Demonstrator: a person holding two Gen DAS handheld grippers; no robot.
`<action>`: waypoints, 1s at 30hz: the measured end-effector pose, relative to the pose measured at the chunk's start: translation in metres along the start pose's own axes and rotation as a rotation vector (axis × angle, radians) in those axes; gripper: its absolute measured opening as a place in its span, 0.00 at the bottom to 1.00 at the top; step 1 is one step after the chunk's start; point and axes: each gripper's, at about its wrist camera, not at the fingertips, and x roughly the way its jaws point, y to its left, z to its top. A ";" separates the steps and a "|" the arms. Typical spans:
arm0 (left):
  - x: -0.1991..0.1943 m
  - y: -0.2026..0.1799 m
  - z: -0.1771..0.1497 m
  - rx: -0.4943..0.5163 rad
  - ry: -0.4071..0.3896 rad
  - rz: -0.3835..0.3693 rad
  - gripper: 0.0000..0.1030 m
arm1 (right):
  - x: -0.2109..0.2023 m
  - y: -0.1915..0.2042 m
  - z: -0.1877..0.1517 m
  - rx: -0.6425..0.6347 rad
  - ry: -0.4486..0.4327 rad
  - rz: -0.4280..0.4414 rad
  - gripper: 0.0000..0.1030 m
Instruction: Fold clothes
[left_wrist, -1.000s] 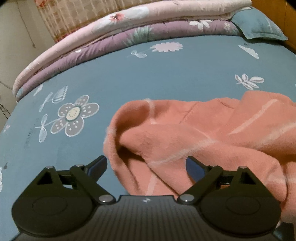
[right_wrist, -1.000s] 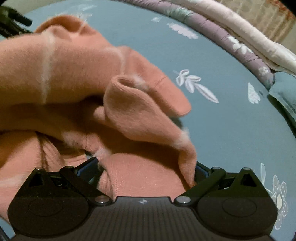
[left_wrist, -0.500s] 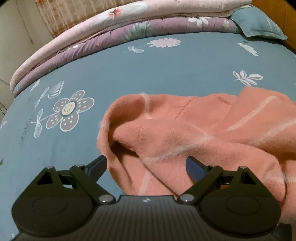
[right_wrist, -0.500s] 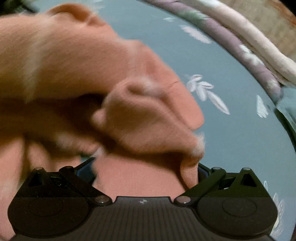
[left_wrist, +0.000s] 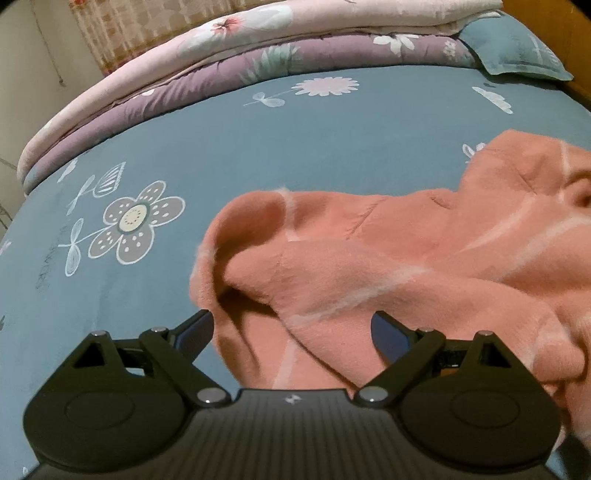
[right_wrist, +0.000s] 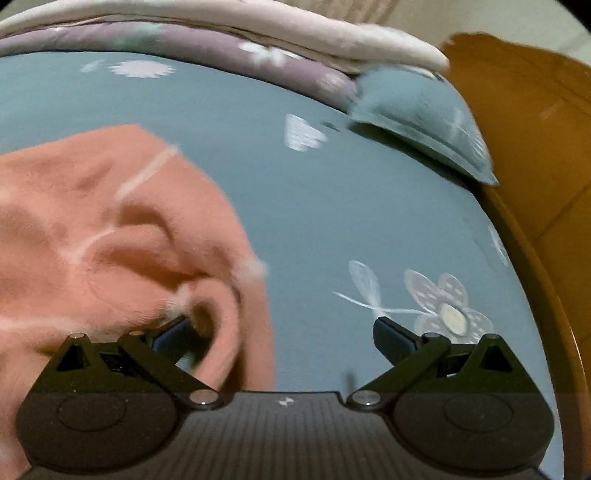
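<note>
Left tongs (left_wrist: 291, 325) wide, straddling sweater (left_wrist: 369, 266); right tongs (right_wrist: 282, 332) wide, sweater lower left.

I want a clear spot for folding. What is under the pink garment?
The pink garment lies crumpled on the blue flowered bedsheet, which shows all around it. Whether anything else lies beneath its folds cannot be seen.

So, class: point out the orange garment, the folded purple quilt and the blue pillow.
orange garment (left_wrist: 369, 266): left wrist view, on its crumpled middle.
folded purple quilt (left_wrist: 325, 55): left wrist view, on its long folded side.
blue pillow (right_wrist: 417, 110): right wrist view, on its top face.
</note>
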 end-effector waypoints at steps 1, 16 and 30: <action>0.000 -0.002 0.000 0.006 0.000 -0.002 0.90 | 0.002 -0.008 -0.002 0.007 0.005 -0.015 1.00; 0.006 -0.009 0.010 0.004 0.007 -0.005 0.90 | 0.005 -0.028 0.009 -0.071 0.047 0.031 1.00; 0.015 -0.005 0.008 -0.014 0.037 0.009 0.90 | 0.037 -0.089 0.002 -0.012 0.120 -0.137 1.00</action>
